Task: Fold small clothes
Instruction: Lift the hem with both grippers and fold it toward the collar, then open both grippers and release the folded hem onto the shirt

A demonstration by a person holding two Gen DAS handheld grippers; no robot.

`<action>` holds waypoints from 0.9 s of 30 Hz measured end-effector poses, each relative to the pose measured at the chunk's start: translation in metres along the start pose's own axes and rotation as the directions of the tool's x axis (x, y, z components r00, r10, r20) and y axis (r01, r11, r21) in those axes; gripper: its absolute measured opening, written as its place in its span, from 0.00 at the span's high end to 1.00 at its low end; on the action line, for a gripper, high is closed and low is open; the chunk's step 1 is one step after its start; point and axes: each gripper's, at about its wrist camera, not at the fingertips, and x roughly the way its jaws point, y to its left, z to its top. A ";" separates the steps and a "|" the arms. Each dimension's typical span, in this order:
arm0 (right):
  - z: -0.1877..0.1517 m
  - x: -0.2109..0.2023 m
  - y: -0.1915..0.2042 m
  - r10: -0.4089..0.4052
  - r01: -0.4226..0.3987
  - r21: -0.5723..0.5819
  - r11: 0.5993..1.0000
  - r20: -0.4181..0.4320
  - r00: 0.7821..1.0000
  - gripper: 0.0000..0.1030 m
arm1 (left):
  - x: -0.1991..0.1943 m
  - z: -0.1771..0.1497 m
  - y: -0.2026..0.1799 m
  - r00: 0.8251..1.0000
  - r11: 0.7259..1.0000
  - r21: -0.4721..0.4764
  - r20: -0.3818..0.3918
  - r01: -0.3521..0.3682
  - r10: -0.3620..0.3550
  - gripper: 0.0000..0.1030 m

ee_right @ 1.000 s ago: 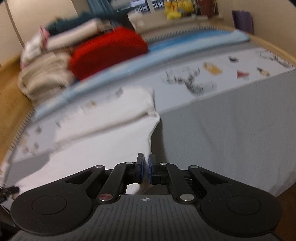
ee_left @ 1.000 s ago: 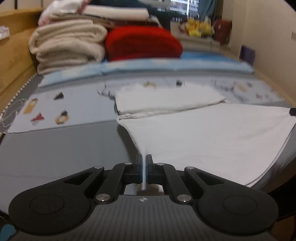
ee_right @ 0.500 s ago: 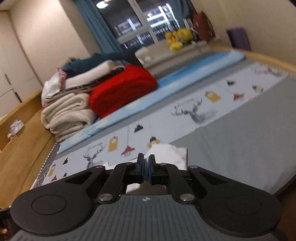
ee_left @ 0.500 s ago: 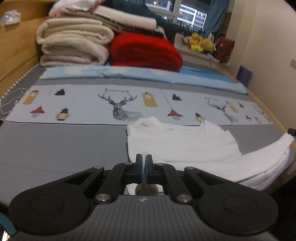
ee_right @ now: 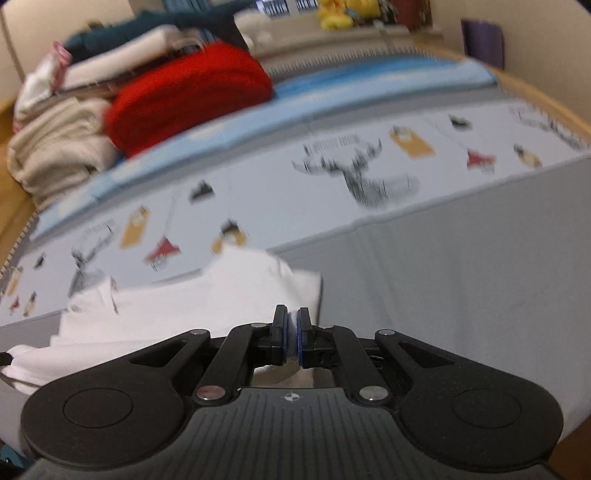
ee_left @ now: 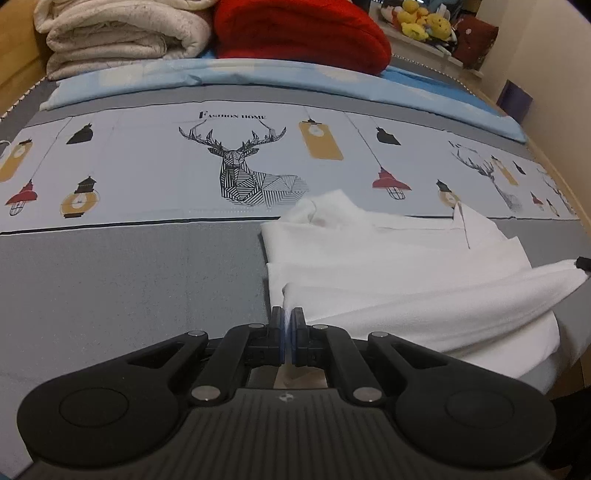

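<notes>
Both the left gripper (ee_left: 287, 317) and right gripper (ee_right: 291, 325) are clenched on the white garment (ee_left: 388, 266). Uneven pulling could skew the fold. The right edge, overhanging the bed (ee_left: 129, 280), may slide off.

The garment (ee_left: 388, 266) lies on the bed sheet (ee_left: 129, 280), at its near edge. The left gripper (ee_left: 287, 320) pinches the garment's near left corner; the right gripper (ee_right: 291, 325) pinches its near right corner. Behind the garment runs the printed band (ee_left: 236, 162). Farther back, the folded blankets (ee_left: 122, 33) stand left of the knitted blanket (ee_left: 299, 33).
</notes>
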 end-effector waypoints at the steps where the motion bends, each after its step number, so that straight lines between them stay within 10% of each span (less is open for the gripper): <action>1: 0.000 0.002 0.001 0.004 -0.004 0.010 1.000 -0.006 1.000 0.96 | 0.004 0.001 0.001 1.000 1.000 -0.012 -0.002 0.003 -0.003 0.97; 10: 0.011 0.019 -0.007 -0.027 0.017 0.091 0.996 0.108 0.994 0.95 | 0.007 0.026 0.030 0.981 0.964 -0.255 0.194 0.072 -0.022 0.88; 18: 0.005 0.031 -0.014 -0.104 0.105 -0.013 0.994 0.024 0.994 0.89 | 0.044 0.017 0.034 0.997 0.981 -0.188 -0.059 -0.057 0.046 0.65; 27: -0.015 0.063 0.005 -0.065 0.026 -0.187 0.982 -0.208 0.976 0.84 | 0.072 0.022 0.008 0.992 0.998 -0.062 -0.124 -0.032 0.024 0.57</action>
